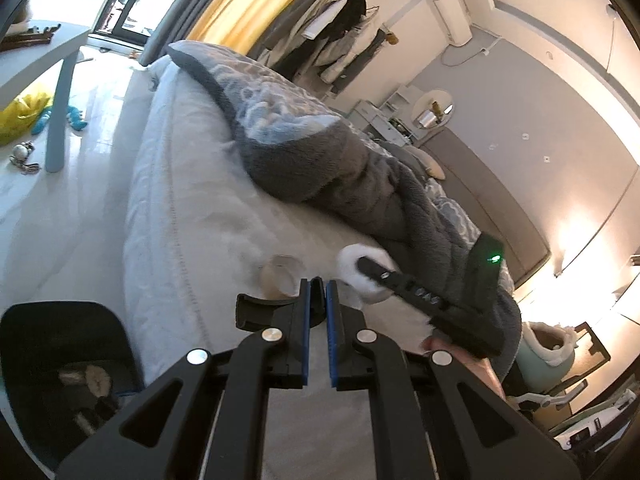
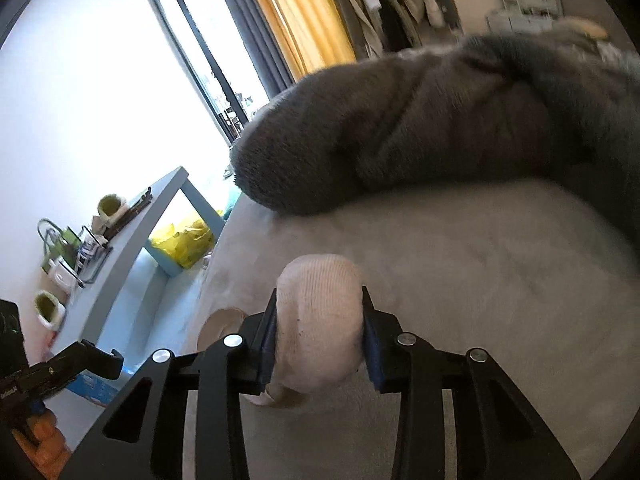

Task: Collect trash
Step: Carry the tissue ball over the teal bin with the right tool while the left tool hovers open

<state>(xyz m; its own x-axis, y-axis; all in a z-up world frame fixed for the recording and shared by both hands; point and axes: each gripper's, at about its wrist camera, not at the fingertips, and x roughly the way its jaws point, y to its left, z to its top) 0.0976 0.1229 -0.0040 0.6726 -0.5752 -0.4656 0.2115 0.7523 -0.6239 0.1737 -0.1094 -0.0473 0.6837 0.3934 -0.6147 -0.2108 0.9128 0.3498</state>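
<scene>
My right gripper (image 2: 320, 304) is shut on a white ribbed wad (image 2: 320, 340) just above the pale bed sheet (image 2: 460, 272). In the left wrist view the same wad (image 1: 352, 258) shows with one of the right fingers (image 1: 384, 276) lying across it. A pale ring-shaped item (image 1: 280, 274) lies on the sheet beside the wad and also shows as a beige ring (image 2: 218, 324). My left gripper (image 1: 319, 286) is shut, with a thin black handle-like piece (image 1: 260, 306) pinched between its blue pads. That piece seems to belong to the black bin (image 1: 60, 328) at lower left, which holds scraps.
A grey fleece blanket (image 1: 312, 152) is heaped across the bed behind the wad. Left of the bed stands a blue-grey table (image 2: 132, 248) with clutter on top, and a yellow bag (image 2: 180, 240) lies under it. Toys lie on the white floor (image 1: 80, 208). Clothes hang along the far wall.
</scene>
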